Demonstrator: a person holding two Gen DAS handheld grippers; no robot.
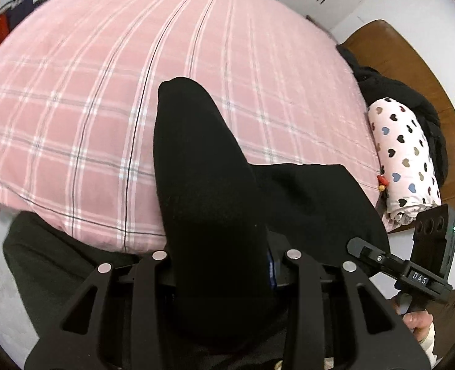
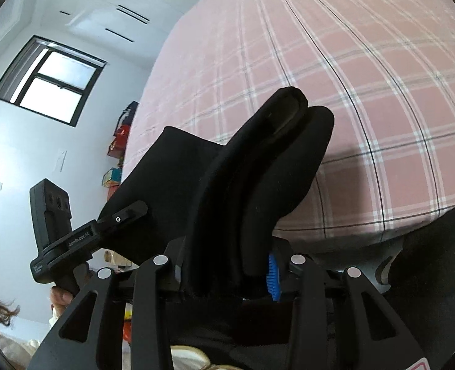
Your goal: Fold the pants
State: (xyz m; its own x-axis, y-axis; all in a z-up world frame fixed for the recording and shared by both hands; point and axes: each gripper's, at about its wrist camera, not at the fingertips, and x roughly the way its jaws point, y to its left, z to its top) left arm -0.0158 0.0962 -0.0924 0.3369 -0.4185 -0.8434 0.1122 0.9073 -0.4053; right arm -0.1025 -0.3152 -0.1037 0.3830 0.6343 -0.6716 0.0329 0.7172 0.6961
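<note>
A person holds soft black fabric pants (image 1: 209, 203) in the air over a pink plaid bedspread (image 1: 82, 98). The left gripper (image 1: 218, 265) is clenched on one bunch of cloth, and the right gripper (image 2: 227, 265) pinches a thick doubled edge. No finished fold lies on the bed, so the folding looks barely begun.

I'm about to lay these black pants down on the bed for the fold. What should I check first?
1. Left hand-held gripper shut on the black pants: ok.
2. Right hand-held gripper shut on the pants: ok.
3. Fabric stretched between both grippers: ok.
4. Pink plaid bed bare ahead for laying down: ok.
5. Heart-print roll apart from the pants: ok.
6. Hanging legs aligned: cannot tell.
</note>
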